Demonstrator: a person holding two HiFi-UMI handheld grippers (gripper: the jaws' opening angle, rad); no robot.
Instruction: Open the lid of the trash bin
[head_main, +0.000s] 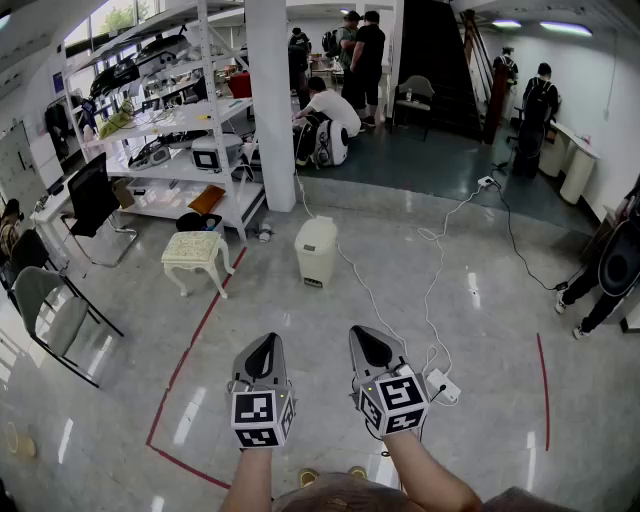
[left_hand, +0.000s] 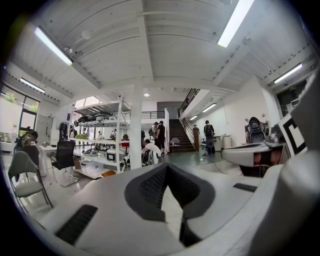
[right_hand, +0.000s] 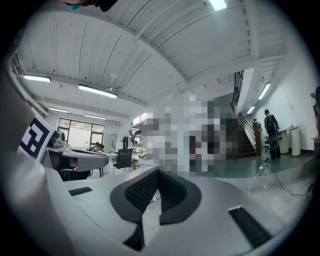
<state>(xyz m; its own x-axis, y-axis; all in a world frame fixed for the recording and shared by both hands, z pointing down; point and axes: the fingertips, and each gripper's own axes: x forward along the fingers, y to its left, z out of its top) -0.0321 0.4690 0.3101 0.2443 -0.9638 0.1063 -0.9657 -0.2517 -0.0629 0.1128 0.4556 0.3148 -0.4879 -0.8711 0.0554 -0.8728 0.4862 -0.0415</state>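
In the head view the trash bin (head_main: 317, 252) stands upright on the floor (head_main: 480, 330), in front of a white column (head_main: 270, 100), its lid (head_main: 318, 228) down. The left gripper (head_main: 264, 345) and right gripper (head_main: 370, 342) are held side by side, both pointing forward. The bin lies straight ahead of them, well apart, about midway between their lines, so neither looks clearly nearer.

The left gripper view shows its jaws closed tip to tip with nothing held; the bin cannot be made out past them.

The right gripper view shows the same, with jaws together and empty. No bin is visible there, so reaching the lid probably calls for walking forward first.
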